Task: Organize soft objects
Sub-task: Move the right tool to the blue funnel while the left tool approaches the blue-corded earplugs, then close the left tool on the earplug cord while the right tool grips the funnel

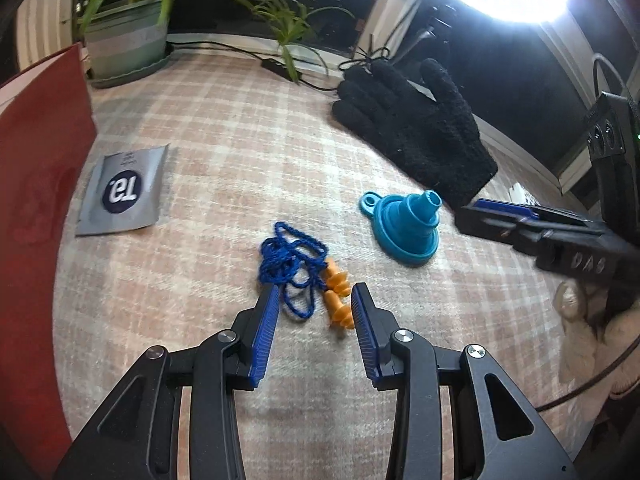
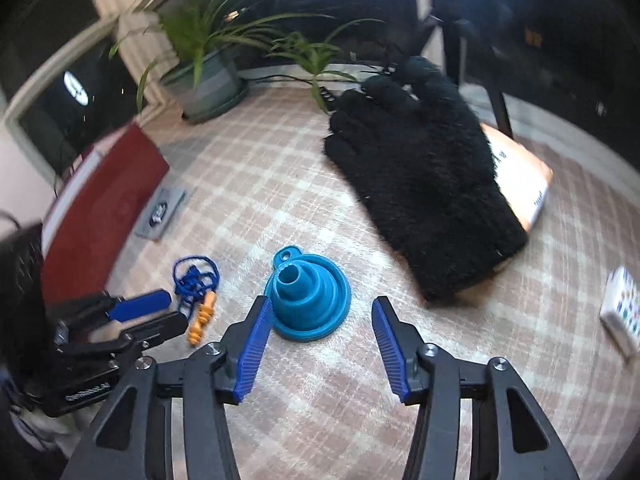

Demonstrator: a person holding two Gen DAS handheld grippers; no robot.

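Earplugs, orange on a tangled blue cord, lie on the plaid counter, their long axis running from 12 to 6 o'clock in the left wrist view, cord bunched toward 11. The left gripper has its jaws spread either side of them. The right gripper, jaws spread, sits near a teal funnel. A black glove lies at 1 o'clock, fingers pointing away.

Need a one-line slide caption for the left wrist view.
Open left gripper straddles orange corded earplugs on plaid cloth; teal funnel and black glove beyond.
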